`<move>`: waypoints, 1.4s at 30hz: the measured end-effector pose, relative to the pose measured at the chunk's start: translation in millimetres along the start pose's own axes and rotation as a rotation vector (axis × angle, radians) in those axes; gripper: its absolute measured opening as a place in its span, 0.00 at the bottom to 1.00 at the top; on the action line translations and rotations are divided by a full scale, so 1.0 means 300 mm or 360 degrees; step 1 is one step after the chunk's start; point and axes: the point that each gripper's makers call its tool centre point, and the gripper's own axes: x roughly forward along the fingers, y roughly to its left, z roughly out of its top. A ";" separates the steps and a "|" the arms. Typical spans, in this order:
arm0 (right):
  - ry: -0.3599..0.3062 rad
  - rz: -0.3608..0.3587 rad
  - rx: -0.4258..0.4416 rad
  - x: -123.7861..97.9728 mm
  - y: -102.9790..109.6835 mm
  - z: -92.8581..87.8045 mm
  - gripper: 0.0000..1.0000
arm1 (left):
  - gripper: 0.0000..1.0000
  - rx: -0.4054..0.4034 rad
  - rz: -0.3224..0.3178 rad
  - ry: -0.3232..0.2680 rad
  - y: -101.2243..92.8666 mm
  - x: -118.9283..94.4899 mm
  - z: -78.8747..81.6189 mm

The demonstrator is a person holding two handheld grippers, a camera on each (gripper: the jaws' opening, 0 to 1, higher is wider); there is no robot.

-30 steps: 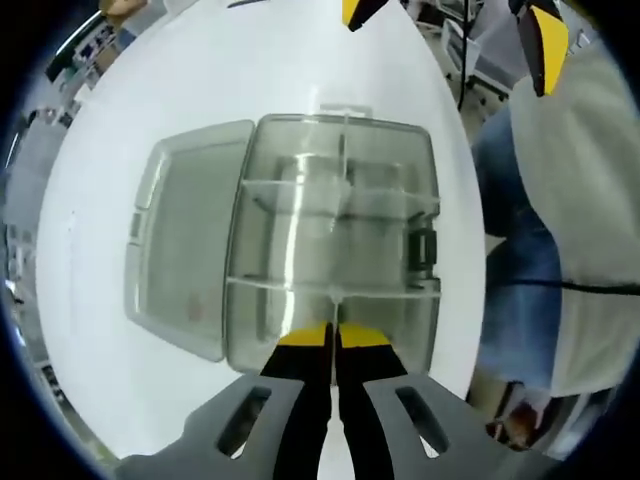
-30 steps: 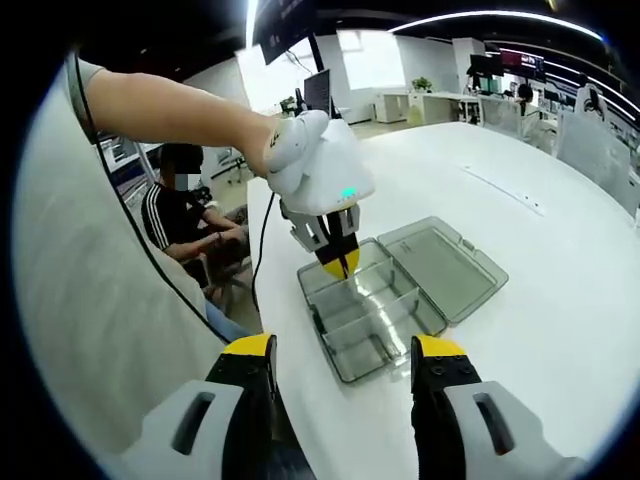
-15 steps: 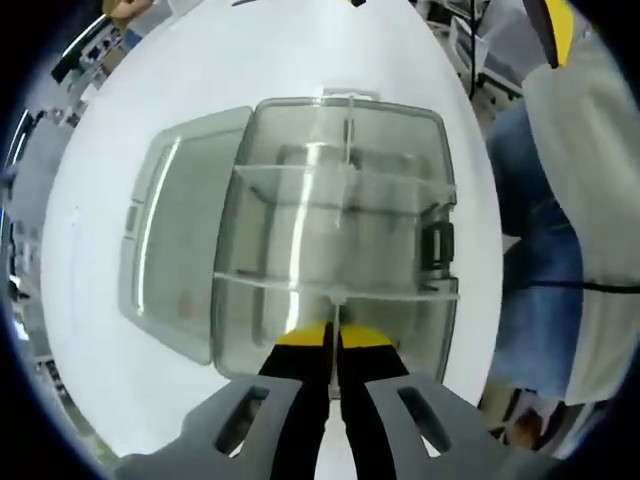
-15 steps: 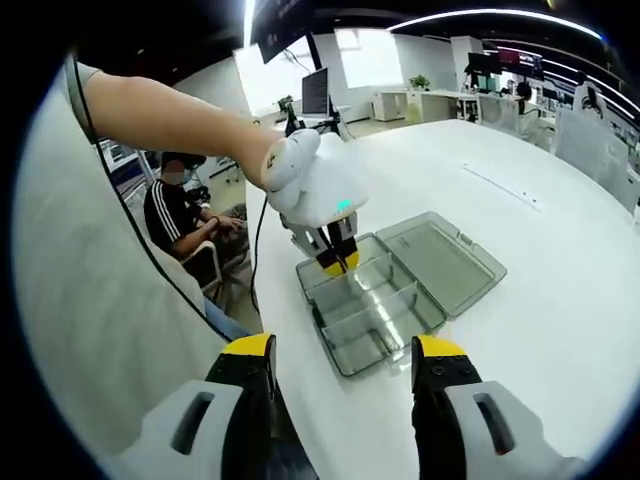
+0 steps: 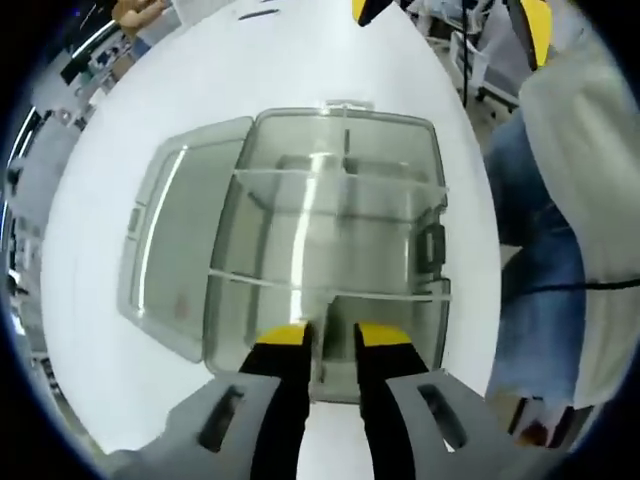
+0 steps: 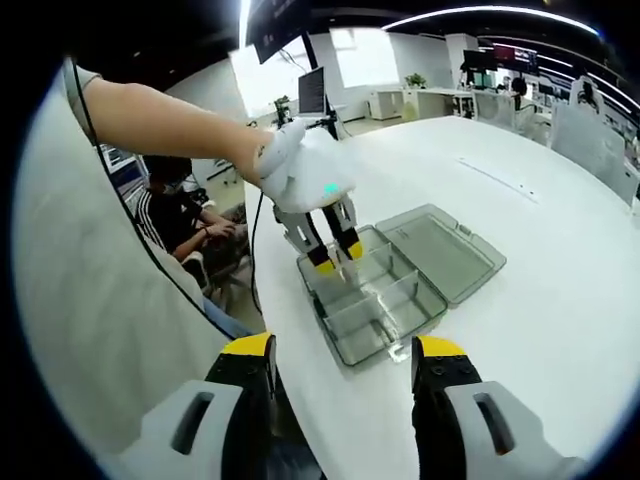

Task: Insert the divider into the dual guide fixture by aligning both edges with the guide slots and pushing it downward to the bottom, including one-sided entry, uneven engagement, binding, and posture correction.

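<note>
A clear grey compartment box (image 5: 330, 215) lies on the white table (image 5: 250, 60) with its lid (image 5: 175, 240) folded open to the left. A thin clear divider (image 5: 322, 318) stands on edge in the box's near compartment, running from the cross wall toward the near wall. My left gripper (image 5: 332, 335) is open, its yellow fingertips (image 5: 285, 335) on either side of the divider and apart from it. In the right gripper view the left gripper (image 6: 335, 258) hovers over the near end of the box (image 6: 385, 305). My right gripper (image 6: 343, 350) is open, empty and held well back from the box.
The table edge runs close to the box on the right, with a person's blue trousers (image 5: 540, 280) beyond it. The right gripper's yellow tips (image 5: 535, 22) show at the top. A seated person (image 6: 185, 215) and desks with monitors (image 6: 310, 90) are behind.
My left gripper has opened and let go of the divider, which stays standing in the box. The right gripper has not moved.
</note>
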 end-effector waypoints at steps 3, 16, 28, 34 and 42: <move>0.0001 -0.0001 0.0005 -0.003 -0.002 -0.005 0.52 | 0.22 -0.0069 0.0045 -0.0082 0.007 -0.019 0.015; -0.0001 -0.0023 0.0029 -0.012 -0.015 -0.040 0.52 | 0.38 -0.0568 0.0234 -0.0576 0.001 -0.161 0.023; 0.0051 -0.0023 0.0017 -0.018 -0.023 -0.088 0.53 | 0.44 -0.0864 0.0344 -0.0857 -0.032 -0.260 -0.020; 0.0068 -0.0042 0.0034 -0.033 -0.047 -0.120 0.52 | 0.44 -0.0945 0.0357 -0.0918 -0.065 -0.276 -0.034; 0.0113 -0.0055 0.0048 -0.048 -0.077 -0.166 0.52 | 0.45 -0.1075 0.0360 -0.1069 -0.073 -0.308 -0.018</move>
